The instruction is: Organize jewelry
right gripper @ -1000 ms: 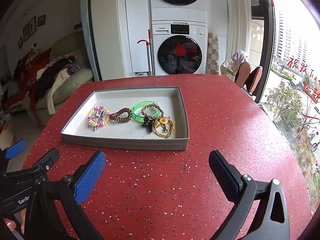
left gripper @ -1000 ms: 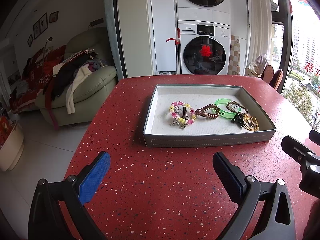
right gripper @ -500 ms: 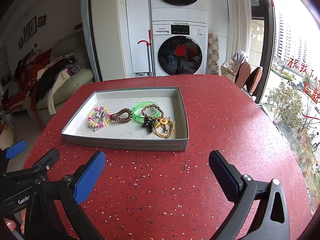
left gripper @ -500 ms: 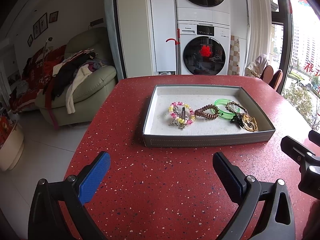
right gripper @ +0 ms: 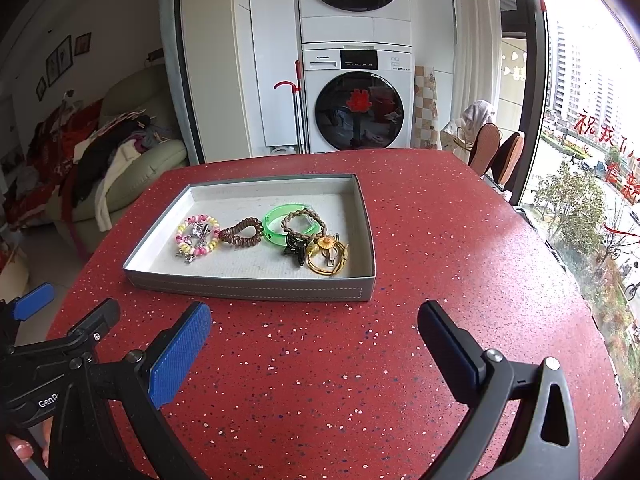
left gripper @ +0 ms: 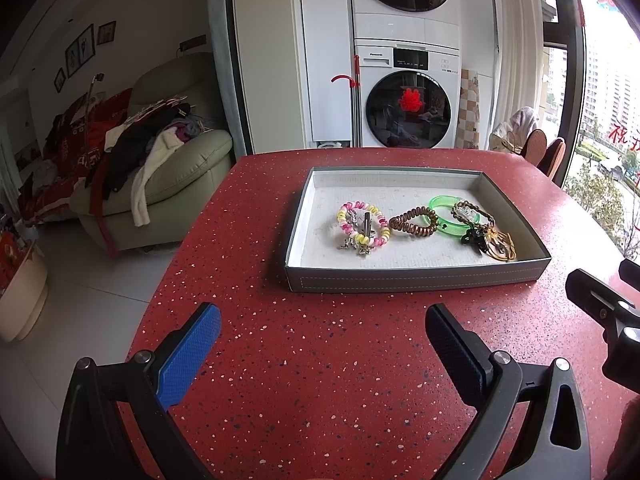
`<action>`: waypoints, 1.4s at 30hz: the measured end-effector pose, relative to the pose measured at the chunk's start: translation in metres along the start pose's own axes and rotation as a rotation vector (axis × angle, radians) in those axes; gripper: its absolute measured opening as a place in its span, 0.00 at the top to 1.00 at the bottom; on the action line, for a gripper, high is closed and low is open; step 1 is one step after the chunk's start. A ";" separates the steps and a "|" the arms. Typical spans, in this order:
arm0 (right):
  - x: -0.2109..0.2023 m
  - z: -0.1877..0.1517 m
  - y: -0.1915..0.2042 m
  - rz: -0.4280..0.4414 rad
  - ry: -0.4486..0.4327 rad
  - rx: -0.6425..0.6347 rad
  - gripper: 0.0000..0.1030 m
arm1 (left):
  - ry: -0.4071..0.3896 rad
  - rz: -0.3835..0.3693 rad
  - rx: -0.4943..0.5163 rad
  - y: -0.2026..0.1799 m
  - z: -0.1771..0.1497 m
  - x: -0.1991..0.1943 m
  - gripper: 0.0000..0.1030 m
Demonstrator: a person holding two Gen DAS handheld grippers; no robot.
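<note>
Both grippers edged back; washer [right gripper: 357, 98] reads Panasonic, left gripper [right gripper: 48, 360] "GenR".

Daylight comes in from the window [right gripper: 588, 168] on the right, which is overexposed and washes the buildings outside pale. The red counter [left gripper: 320, 360] is evenly lit and sharp, with a soft sheen toward its right edge. The tray [left gripper: 416, 279] casts a faint shadow to its left. Both views bend straight lines strongly at the edges, and the corners fall to black.
</note>
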State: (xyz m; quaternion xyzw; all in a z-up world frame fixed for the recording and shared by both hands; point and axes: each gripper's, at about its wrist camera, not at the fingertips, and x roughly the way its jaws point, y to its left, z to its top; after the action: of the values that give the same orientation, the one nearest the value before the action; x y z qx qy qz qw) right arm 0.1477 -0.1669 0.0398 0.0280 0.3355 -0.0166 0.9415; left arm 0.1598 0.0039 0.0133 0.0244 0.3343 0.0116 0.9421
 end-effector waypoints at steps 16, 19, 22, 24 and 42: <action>0.000 0.000 -0.001 0.001 -0.001 0.003 0.00 | 0.005 -0.001 -0.003 0.001 -0.001 0.001 0.00; -0.001 0.001 -0.001 0.000 -0.003 0.003 0.00 | 0.005 -0.001 -0.003 0.001 -0.001 0.000 0.00; 0.000 0.000 -0.001 0.001 -0.002 0.003 0.00 | 0.006 -0.002 -0.002 0.001 -0.001 0.000 0.00; 0.000 0.000 -0.002 0.002 -0.001 0.003 0.00 | 0.005 0.000 -0.003 0.001 -0.001 0.001 0.00; 0.000 -0.002 -0.002 0.002 -0.003 0.004 0.00 | 0.011 0.001 -0.007 0.001 0.000 0.001 0.00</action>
State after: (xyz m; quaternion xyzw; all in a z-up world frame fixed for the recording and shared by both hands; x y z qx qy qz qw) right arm 0.1466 -0.1684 0.0383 0.0302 0.3342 -0.0163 0.9419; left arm 0.1603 0.0051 0.0124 0.0213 0.3393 0.0131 0.9403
